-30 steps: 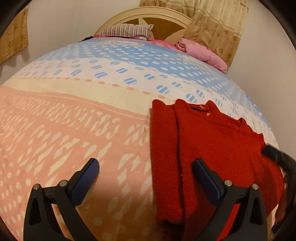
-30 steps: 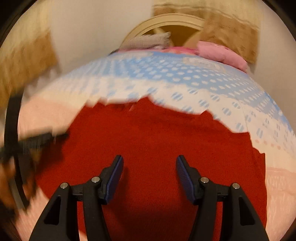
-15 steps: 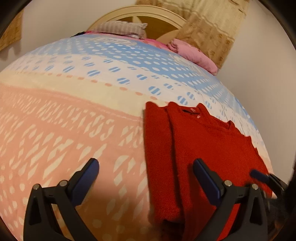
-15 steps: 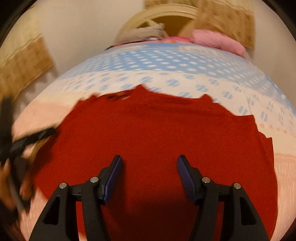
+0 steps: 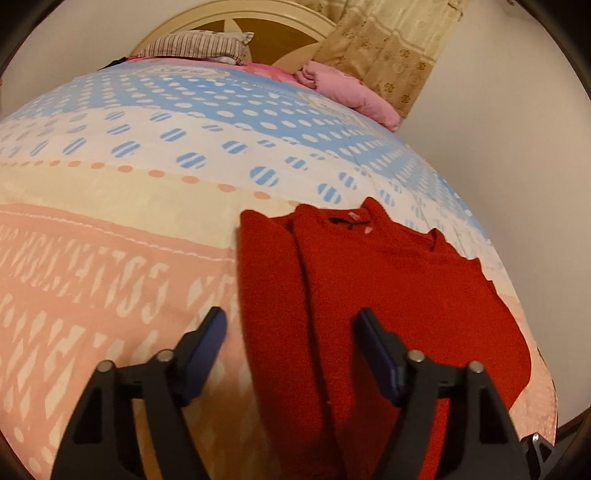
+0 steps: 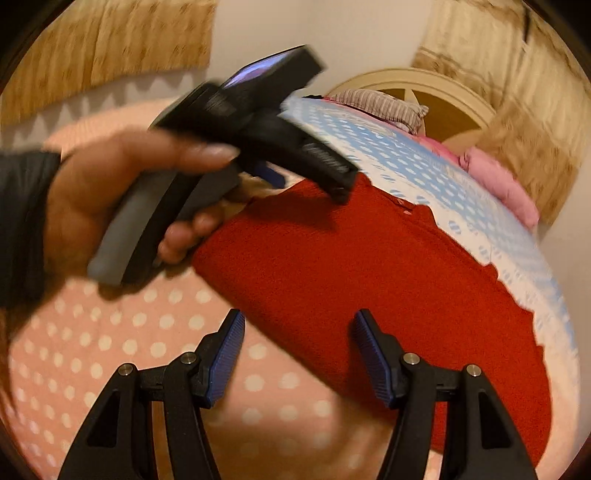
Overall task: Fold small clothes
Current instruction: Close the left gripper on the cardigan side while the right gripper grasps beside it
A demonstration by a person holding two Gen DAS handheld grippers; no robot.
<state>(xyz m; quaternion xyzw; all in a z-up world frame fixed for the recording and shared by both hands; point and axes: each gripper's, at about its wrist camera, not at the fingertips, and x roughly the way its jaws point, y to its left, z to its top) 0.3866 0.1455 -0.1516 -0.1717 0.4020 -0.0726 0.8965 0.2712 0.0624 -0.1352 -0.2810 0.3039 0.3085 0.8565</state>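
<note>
A red knitted sweater (image 5: pixel 388 295) lies folded on the patterned bedspread (image 5: pixel 110 258), collar toward the headboard. My left gripper (image 5: pixel 291 328) hovers low over the sweater's left folded edge, which runs between its blue pads. Its jaws are closing, and the pads do not press on the cloth. In the right wrist view the sweater (image 6: pixel 369 277) lies slanted. My right gripper (image 6: pixel 299 328) stands open over its near edge, one pad over the bedspread and one over the knit. A person's hand (image 6: pixel 110 192) holds the left tool above the sweater's far corner.
A striped pillow (image 5: pixel 199 44) and a pink bundled blanket (image 5: pixel 347 88) lie by the round headboard (image 5: pixel 280 33). Curtains (image 5: pixel 391 48) hang behind. The bed's right edge meets a plain wall (image 5: pixel 517 166) close beside the sweater.
The left jaws have narrowed and the sweater's left edge now lies between them. The right gripper rolled and swung across; the hand with the left tool now fills its upper left.
</note>
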